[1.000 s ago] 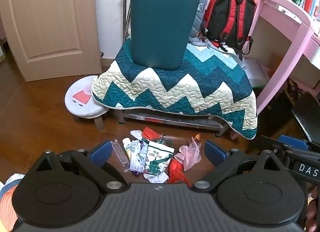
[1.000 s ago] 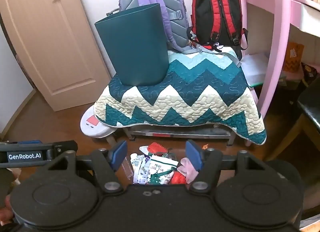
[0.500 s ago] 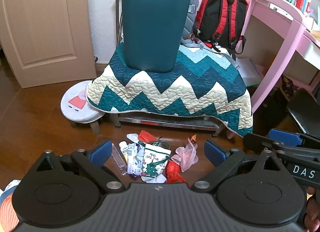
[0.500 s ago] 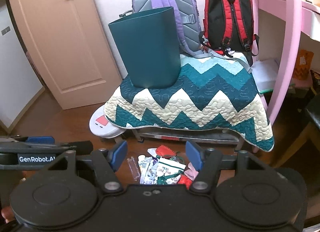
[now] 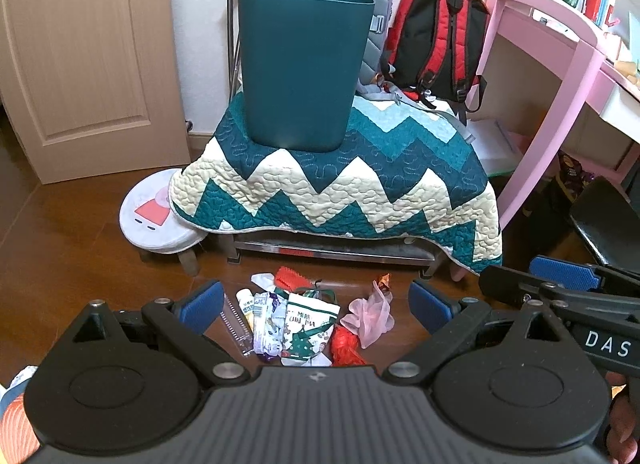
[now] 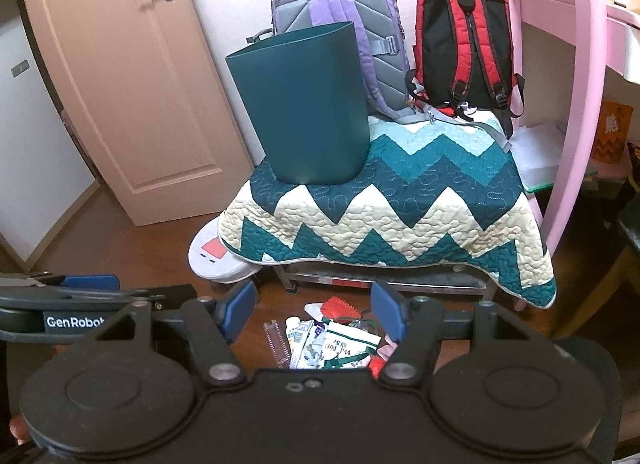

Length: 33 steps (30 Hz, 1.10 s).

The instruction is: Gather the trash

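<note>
Both claws are held above a wooden floor (image 5: 60,248), and nothing is gripped by either. The left claw (image 5: 316,306) is spread wide, its blue pads framing a heap of trash (image 5: 304,324) lying on the floor below. The right claw (image 6: 314,310) is likewise held open and empty, with the same litter seen between its fingers.

In the heap, a white Christmas-print packet (image 5: 306,330) is seen at the middle, a clear ribbed plastic strip (image 5: 236,322) on its left, a crumpled red wrapper (image 5: 346,348) on its right, and a pale pink scrap (image 5: 370,314) just beside that. A red serrated piece (image 5: 286,277) lies at the far edge, nearest the quilt.

Beyond the trash, a low surface is draped in a teal and cream zigzag quilt (image 5: 340,192). A dark teal bin (image 5: 302,68) is stood upright on it, towards its left side. A purple backpack (image 6: 340,12) and a red and black backpack (image 6: 464,48) are propped behind. A small round stool (image 5: 156,220) is tucked partly under the quilt's left corner.
</note>
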Tool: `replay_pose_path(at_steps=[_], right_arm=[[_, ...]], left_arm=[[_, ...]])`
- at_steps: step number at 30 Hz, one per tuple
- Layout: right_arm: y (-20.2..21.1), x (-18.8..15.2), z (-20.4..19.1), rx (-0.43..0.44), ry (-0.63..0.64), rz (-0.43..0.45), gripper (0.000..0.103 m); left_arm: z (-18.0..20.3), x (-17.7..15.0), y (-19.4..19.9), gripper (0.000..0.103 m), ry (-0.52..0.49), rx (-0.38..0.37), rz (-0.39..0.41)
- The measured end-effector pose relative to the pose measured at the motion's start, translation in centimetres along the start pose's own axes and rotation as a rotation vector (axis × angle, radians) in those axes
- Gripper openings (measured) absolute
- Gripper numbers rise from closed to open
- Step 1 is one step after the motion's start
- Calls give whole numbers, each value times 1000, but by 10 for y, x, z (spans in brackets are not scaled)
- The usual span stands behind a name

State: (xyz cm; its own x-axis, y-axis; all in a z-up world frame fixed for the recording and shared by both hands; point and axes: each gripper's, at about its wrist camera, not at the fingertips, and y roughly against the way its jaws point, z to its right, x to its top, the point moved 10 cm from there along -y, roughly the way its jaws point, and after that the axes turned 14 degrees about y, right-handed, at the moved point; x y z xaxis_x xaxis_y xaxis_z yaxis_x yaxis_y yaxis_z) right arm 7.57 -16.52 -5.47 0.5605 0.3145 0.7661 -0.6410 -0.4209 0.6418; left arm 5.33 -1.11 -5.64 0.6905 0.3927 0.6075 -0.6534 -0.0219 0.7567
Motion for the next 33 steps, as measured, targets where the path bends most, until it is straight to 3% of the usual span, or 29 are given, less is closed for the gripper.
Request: replay_pose_path(at_steps=[33], right_arm=[[0,4,-4,13,15,19,65]], left_arm=[[0,3,2,99,1,-6,14]])
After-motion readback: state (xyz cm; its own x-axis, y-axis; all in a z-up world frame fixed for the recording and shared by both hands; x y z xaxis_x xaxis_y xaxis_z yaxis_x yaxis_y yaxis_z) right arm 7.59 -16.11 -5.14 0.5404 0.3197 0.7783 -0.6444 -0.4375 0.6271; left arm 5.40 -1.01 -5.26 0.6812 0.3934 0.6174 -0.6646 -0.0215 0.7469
